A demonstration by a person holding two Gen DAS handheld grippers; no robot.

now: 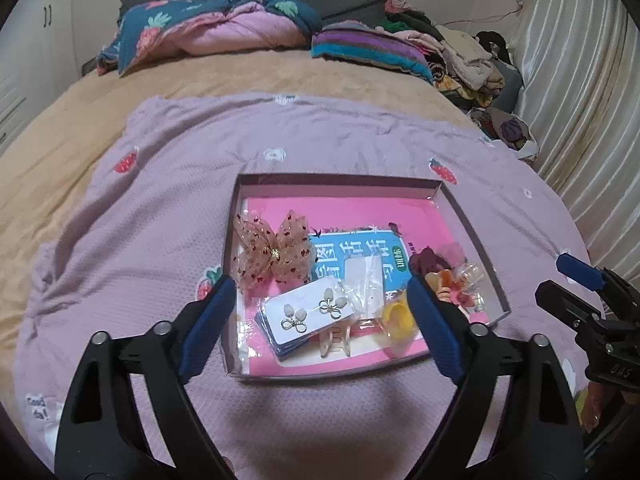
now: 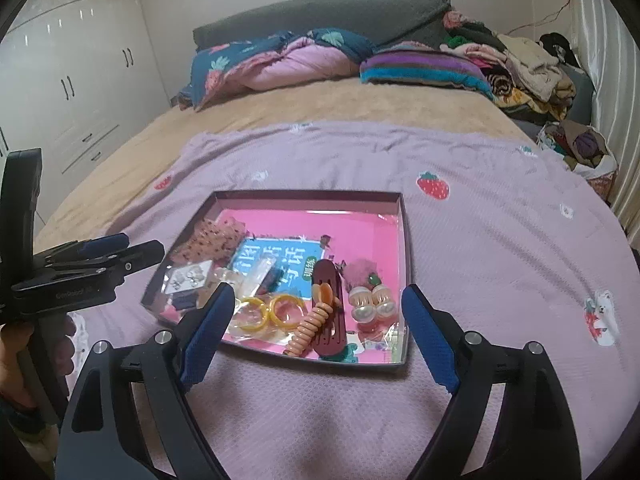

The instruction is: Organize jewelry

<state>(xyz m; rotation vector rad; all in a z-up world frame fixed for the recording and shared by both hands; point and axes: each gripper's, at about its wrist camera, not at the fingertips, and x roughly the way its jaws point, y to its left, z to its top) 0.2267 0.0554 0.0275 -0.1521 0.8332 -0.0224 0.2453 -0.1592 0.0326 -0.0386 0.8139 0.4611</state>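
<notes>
A shallow box (image 1: pixel 472 220) (image 2: pixel 404 240) with a pink floor lies on the lilac blanket. It holds a sheer dotted bow (image 1: pixel 274 252), a card of pearl earrings (image 1: pixel 308 314), yellow rings (image 2: pixel 266 312), a coiled orange hair tie (image 2: pixel 310 326), a maroon hair clip (image 2: pixel 328 308) and pearl clips (image 2: pixel 372 302). My left gripper (image 1: pixel 318 286) hovers open above the box's near left part, nothing between its blue pads. My right gripper (image 2: pixel 318 294) hangs open over the near right part, also holding nothing. Each gripper shows at the edge of the other's view.
The lilac strawberry blanket (image 1: pixel 320 136) covers a tan bed (image 1: pixel 80 120). Folded quilts (image 2: pixel 288 60) and a clothes pile (image 2: pixel 528 64) lie at the headboard. White wardrobes (image 2: pixel 72 80) stand left, a curtain (image 1: pixel 580 100) right. A hand (image 2: pixel 16 360) holds the left gripper's handle.
</notes>
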